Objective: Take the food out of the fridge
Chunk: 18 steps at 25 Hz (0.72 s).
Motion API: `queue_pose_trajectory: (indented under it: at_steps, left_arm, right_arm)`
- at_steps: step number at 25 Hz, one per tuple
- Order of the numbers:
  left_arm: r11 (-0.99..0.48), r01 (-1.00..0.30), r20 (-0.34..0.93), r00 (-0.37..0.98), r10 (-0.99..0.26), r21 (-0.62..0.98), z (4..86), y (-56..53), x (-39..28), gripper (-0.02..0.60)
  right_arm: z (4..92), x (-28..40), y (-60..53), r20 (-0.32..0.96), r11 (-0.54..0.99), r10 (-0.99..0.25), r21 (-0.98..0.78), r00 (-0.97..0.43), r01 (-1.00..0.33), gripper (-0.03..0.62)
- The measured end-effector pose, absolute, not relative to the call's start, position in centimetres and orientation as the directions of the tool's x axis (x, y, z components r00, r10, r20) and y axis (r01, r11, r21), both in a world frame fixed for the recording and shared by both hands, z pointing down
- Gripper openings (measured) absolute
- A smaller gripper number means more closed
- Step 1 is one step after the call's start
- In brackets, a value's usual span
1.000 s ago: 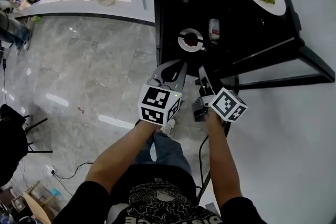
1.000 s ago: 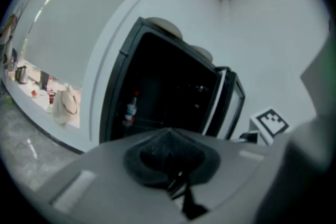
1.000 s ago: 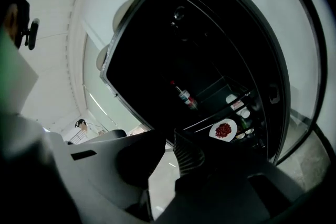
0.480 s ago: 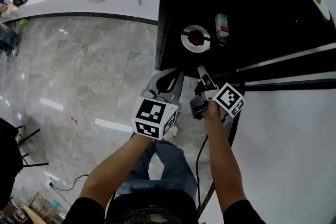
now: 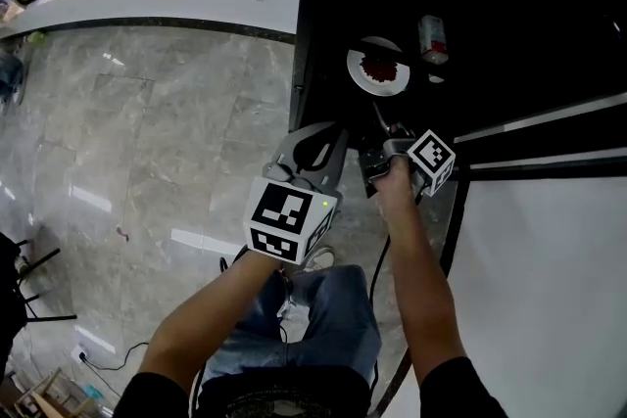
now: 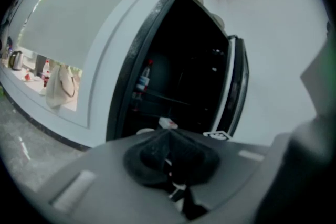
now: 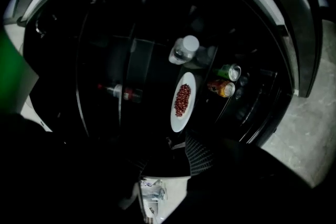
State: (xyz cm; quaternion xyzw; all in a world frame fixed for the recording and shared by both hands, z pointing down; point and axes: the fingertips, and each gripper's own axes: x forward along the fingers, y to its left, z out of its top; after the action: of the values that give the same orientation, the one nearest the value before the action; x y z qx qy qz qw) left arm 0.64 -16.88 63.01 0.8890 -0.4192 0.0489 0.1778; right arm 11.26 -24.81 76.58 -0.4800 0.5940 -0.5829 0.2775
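fridge [image 5: 306, 34] stands open, its inside dark. the task's thing, a white plate of red beans [image 5: 380, 71], sits on a shelf inside and is not yet lifted out. cans [image 7: 227, 80] lie just beside it, and a clear bottle [image 7: 184, 50] stands further in.

right tongs [image 5: 382, 127]: spread wide, having just been opening. nothing stands between them, and the one ribbed pad [image 7: 202, 160] that shows is bare. left tongs [image 5: 333, 134]: brought together, pads meeting, and empty.

the relation that matters: the plate lies straight ahead of the right tongs, near the tips but apart from them, with its near rim towards them. in the right gripper view it shows as a narrow ellipse stood on end, so we judge that the tongs are rolled against the level plate. the gap would need to line up across the rim's thickness before closing.

the right hand is plainly the nearer. the left tongs hang further to the left, by the fridge's left edge over the marble floor [image 5: 176, 132], and are not aimed at the plate.

risk, in our judgement: a one-sided hold on the rim may tilt the plate and spill the beans.
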Motion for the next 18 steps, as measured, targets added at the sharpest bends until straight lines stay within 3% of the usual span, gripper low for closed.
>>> queue_pose_trajectory:
  at_steps: [9,13,18]
  left_arm:
    - [-0.579,-0.78,0.244,0.625,-0.741,0.238,67.2,-18.5,0.0,0.002]
    - [-0.576,-0.784,0.256,0.62,-0.741,0.233,67.7,-18.5,-0.4,0.002]
    - [-0.571,-0.786,0.26,0.617,-0.742,0.236,67.4,-18.6,-0.5,0.002]
  right_arm:
    - [81.4,11.7,-29.6,0.18,-0.158,-0.912,-0.983,-0.368,-0.089,0.155]
    - [81.3,12.0,-30.1,0.162,-0.154,-0.921,-0.987,-0.353,-0.051,0.042]
    - [81.4,12.1,-29.7,0.167,-0.179,-0.92,-0.984,-0.354,0.001,0.014]
